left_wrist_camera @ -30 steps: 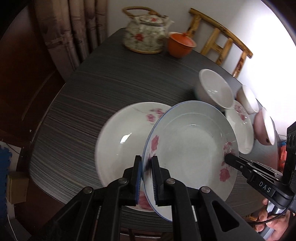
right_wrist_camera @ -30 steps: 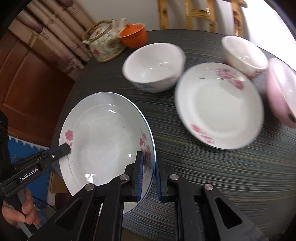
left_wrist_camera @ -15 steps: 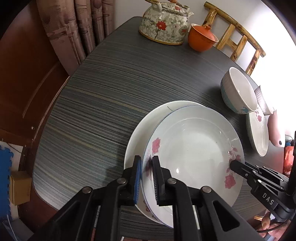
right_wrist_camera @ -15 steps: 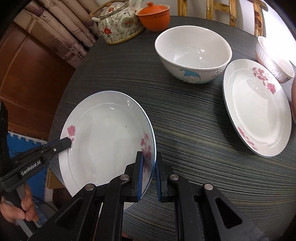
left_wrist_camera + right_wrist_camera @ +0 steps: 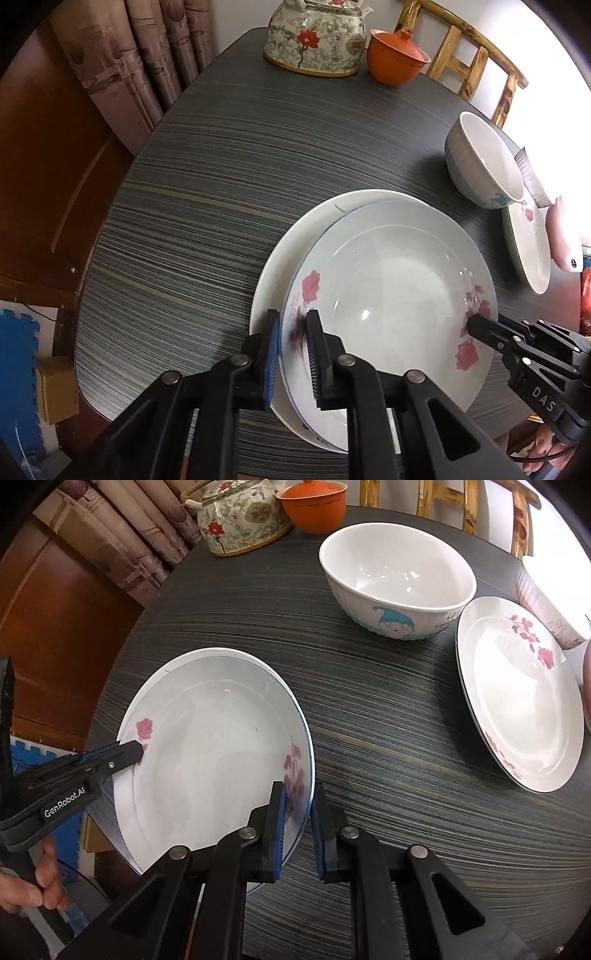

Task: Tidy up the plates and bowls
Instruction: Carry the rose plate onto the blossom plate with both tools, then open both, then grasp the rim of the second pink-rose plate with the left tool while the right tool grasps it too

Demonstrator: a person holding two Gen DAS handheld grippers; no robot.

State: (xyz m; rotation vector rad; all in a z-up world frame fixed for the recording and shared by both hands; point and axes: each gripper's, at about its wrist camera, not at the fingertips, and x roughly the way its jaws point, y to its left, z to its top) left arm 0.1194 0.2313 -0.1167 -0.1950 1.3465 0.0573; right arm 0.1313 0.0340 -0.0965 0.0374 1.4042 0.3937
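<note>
A white plate with pink flowers and a blue rim [image 5: 391, 284] lies on a larger white plate [image 5: 295, 236] at the near side of the dark striped table [image 5: 207, 177]. My left gripper [image 5: 291, 354] straddles its near-left rim with the jaws slightly parted. My right gripper [image 5: 298, 830] straddles the opposite rim, jaws also slightly parted; it shows in the left wrist view [image 5: 480, 328]. The top plate also shows in the right wrist view [image 5: 214, 746], with the left gripper [image 5: 129, 751] at its far rim.
A white bowl with a blue cartoon [image 5: 395, 587], a second flowered plate [image 5: 517, 694], a small ribbed cup [image 5: 550, 602] and a pink bowl [image 5: 565, 236] stand to the right. A floral teapot [image 5: 317, 37] and an orange lidded cup [image 5: 397, 57] stand at the far edge, by a wooden chair [image 5: 476, 62].
The flowered plate came down from a tilted, lifted pose onto the larger plate. Both grippers' jaws have loosened around its rim.
</note>
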